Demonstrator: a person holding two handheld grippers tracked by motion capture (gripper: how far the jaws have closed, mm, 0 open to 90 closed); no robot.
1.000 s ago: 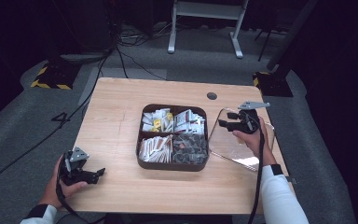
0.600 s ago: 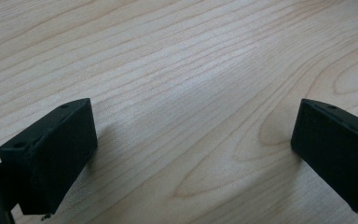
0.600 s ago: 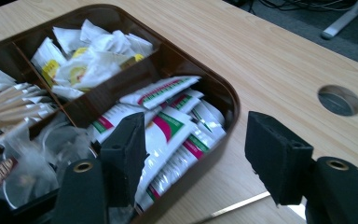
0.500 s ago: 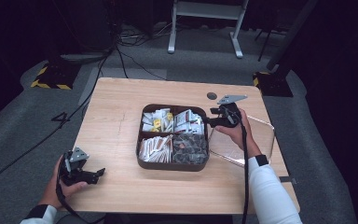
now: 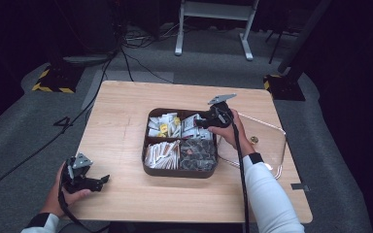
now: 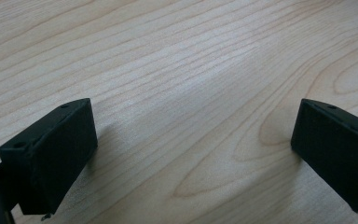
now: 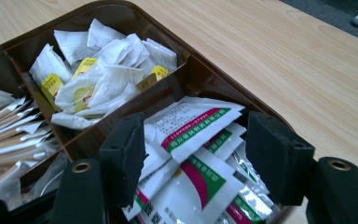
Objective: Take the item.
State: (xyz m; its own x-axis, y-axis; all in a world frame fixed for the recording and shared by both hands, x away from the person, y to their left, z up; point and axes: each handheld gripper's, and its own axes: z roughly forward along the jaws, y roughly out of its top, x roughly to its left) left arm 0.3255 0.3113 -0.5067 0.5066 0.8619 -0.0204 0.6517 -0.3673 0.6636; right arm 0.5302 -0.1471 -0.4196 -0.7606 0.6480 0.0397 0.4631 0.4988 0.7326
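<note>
**Sachets in the far right compartment of the brown tray**

The brown tray [image 5: 179,171] sits in the middle of the wooden table, squarish with rounded corners and split into four compartments. The red-and-green sachets [image 7: 193,154] fill its far right compartment: flat white packets with a red band and a green band of print, some with silvery edges. They lie loosely stacked and overlapping, slanted at different angles, the top one resting its upper edge against the dividing wall. In the high view they show as a small pale heap [image 5: 193,125] at the tray's far right. None is lifted; all lie inside the compartment.
</note>
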